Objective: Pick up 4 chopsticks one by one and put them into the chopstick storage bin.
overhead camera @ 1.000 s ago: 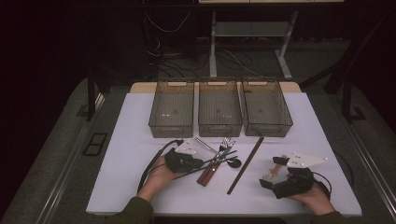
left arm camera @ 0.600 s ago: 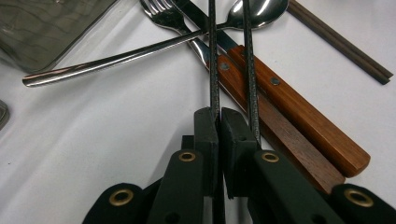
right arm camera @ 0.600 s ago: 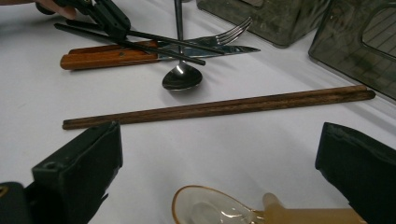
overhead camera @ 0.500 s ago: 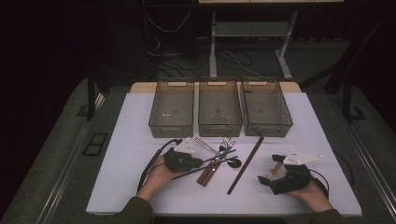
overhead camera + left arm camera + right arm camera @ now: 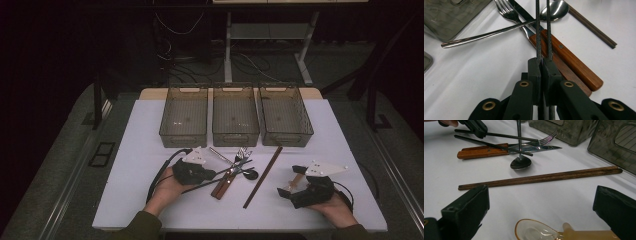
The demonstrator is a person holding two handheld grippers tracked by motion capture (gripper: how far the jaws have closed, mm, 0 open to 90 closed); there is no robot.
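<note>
Black chopsticks (image 5: 543,27) pinched between the pressed-together fingers (image 5: 534,72) of the left gripper (image 5: 192,172), lower centre of the left gripper view, long axis running straight up the frame over wooden knife handles (image 5: 571,62), tips toward the spoon (image 5: 555,10), right gripper (image 5: 305,192) fingers spread on the counter (image 5: 150,130).

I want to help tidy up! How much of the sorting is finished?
Nothing is sorted: all three bins look bare. The left tool is shut on the black chopsticks. The fork, knife, spoon, brown chopsticks and clear spoon lie on the table.
</note>
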